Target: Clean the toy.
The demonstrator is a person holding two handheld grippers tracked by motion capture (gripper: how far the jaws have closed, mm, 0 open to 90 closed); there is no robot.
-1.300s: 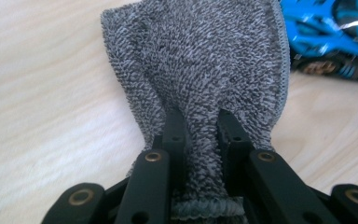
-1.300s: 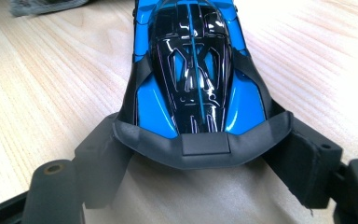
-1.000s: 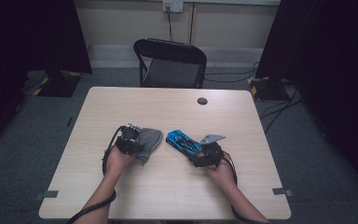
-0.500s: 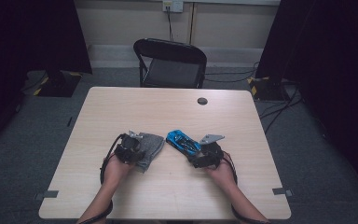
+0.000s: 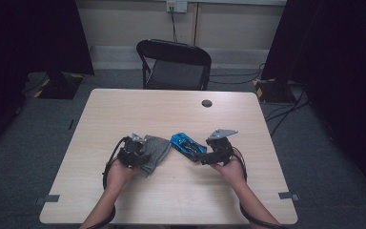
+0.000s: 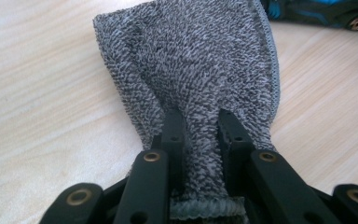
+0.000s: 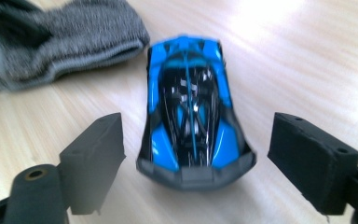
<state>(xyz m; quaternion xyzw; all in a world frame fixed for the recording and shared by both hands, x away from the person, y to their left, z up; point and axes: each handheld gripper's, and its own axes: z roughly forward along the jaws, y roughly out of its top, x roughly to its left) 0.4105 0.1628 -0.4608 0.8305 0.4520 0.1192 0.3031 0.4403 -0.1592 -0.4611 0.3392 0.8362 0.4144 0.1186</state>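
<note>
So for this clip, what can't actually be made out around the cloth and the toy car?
- Grey terry cloth: pinched end hidden between the left gripper jaws, left gripper view.
- Blue toy car: motion-blurred, underside hidden, right gripper view; right gripper pads stand clear of it.
- Small dark round thing: too small to identify, high view.

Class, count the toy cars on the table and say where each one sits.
1. The blue toy car sits near the middle of the table, between the open jaws of the right gripper, just right of the grey cloth. Nothing on the tabletop could hide another.
</note>
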